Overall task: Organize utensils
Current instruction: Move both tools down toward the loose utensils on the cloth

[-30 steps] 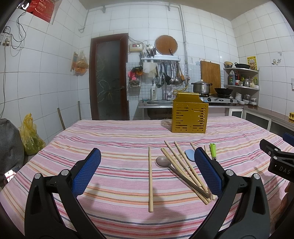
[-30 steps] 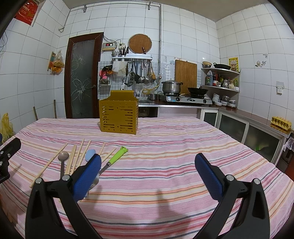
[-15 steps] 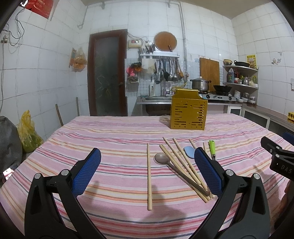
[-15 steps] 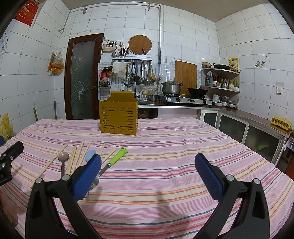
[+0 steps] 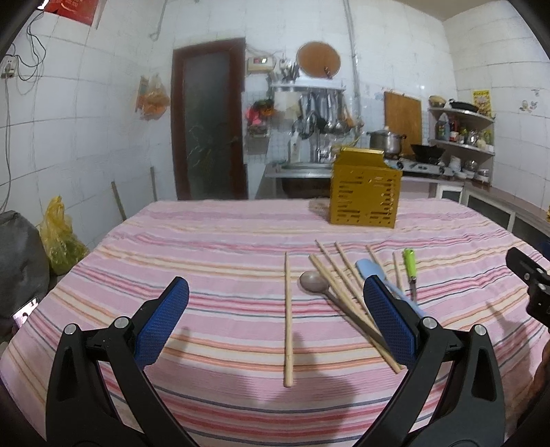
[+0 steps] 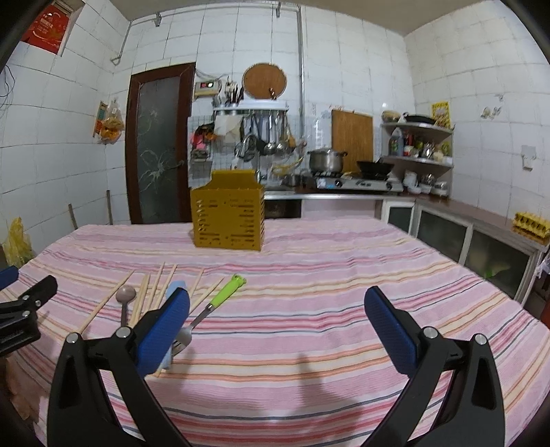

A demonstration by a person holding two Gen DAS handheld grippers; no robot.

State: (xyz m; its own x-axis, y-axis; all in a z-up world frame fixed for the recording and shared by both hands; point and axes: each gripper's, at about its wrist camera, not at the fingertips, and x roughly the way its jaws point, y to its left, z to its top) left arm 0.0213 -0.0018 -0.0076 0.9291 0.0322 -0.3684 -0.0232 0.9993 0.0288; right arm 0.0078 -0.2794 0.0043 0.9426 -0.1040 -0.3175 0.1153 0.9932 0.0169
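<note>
**A:** Chopsticks status? Where's everything sitting?

**B:** Nothing sorted yet. Lone chopstick (image 5: 288, 316) lies alone mid-worktop, pointing from the near edge toward the far edge. Beside it, toward the right edge: loose chopsticks (image 5: 338, 275) fanned out and crossing a spoon (image 5: 313, 282). Then a pale blue utensil (image 5: 369, 270) and a green-handled tool (image 5: 409, 261). Yellow slotted holder (image 5: 364, 191) stands upright near the far edge, well apart from the pile.

**A:** Claws?

**B:** Left claw (image 5: 275, 318) spread wide, holding nothing, above the near edge with the lone chopstick lined up between its fingers. Right claw (image 6: 276, 326) also spread wide and empty; the pile sits by its left finger.

**A:** Handling?

**B:** My read: chopsticks are light, stiff, thin and lie flat on striped cloth (image 6: 326, 275), so they may roll or pivot in the pads. Pinch across the shaft near the middle. Take the lone one first, since there's no overlap. The spoon looks smooth, likely slippery; take it by the handle once the sticks on top are off.

**A:** Any labels?

**B:** Red poster (image 6: 44, 25) high on the wall has writing, too small to read. Nothing legible on the utensils or holder.
</note>
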